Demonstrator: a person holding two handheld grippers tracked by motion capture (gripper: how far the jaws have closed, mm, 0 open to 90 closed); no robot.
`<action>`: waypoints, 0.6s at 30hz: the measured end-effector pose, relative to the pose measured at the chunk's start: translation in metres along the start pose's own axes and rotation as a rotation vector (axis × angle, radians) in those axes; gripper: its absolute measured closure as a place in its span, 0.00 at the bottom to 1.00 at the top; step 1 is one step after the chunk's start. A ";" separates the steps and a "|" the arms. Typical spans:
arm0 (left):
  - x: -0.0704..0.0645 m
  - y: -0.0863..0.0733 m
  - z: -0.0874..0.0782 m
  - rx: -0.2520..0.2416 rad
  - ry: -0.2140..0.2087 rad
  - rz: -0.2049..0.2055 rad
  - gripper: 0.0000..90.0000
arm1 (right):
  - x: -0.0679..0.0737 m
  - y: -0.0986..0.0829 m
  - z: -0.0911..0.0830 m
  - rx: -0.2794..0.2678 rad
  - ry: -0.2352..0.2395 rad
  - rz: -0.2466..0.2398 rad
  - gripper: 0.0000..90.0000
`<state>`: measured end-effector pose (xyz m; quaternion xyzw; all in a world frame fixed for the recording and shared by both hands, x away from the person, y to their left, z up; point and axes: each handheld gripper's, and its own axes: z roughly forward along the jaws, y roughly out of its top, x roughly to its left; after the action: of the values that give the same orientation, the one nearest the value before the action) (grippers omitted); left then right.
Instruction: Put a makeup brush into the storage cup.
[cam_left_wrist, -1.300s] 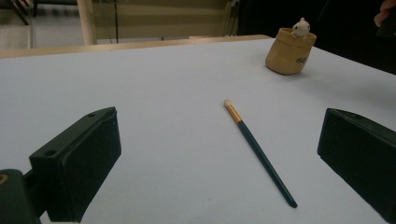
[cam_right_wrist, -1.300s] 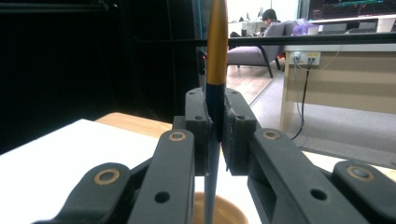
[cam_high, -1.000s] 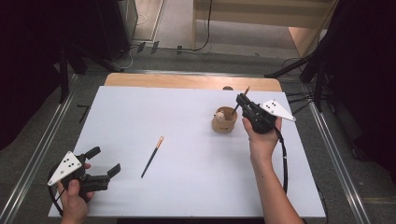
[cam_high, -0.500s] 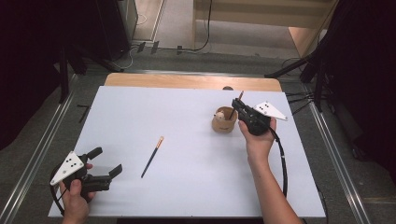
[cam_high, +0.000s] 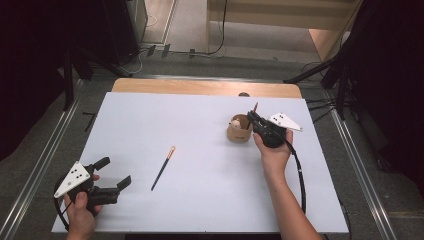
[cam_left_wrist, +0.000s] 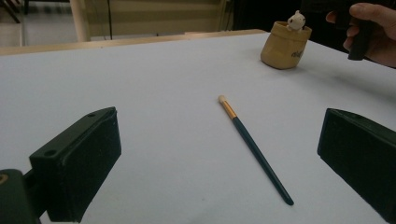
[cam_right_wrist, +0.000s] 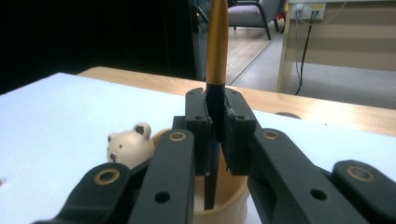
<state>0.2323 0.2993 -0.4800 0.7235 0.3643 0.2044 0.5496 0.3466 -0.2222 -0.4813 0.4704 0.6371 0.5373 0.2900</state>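
the right gripper (cam_high: 253, 118), jaws clamped on a brush (cam_right_wrist: 217, 56) with a gold ferrule, had drifted a little left over the past second and now stood right over the tan cup (cam_high: 239, 130) with the bear figure (cam_right_wrist: 128, 145) at the far right of the table (cam_high: 200, 125), the brush's lower end inside the rim, so the drop looked close. the left gripper (cam_high: 112, 173) sat wide open and empty at the near left, unmoved, facing the second brush (cam_high: 163, 168) lying mid-table.
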 end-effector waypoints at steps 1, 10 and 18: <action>0.000 0.000 0.000 0.000 0.000 0.001 0.00 | 0.000 -0.001 0.000 0.004 0.000 0.002 0.93; 0.000 0.000 0.000 0.002 0.000 0.002 0.00 | -0.001 0.003 -0.003 -0.006 -0.012 0.050 0.67; 0.000 0.000 0.001 -0.003 -0.003 0.004 0.00 | -0.001 0.014 -0.021 0.020 0.008 0.090 0.44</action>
<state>0.2326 0.2989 -0.4800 0.7238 0.3618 0.2049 0.5507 0.3326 -0.2317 -0.4628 0.4994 0.6217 0.5453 0.2582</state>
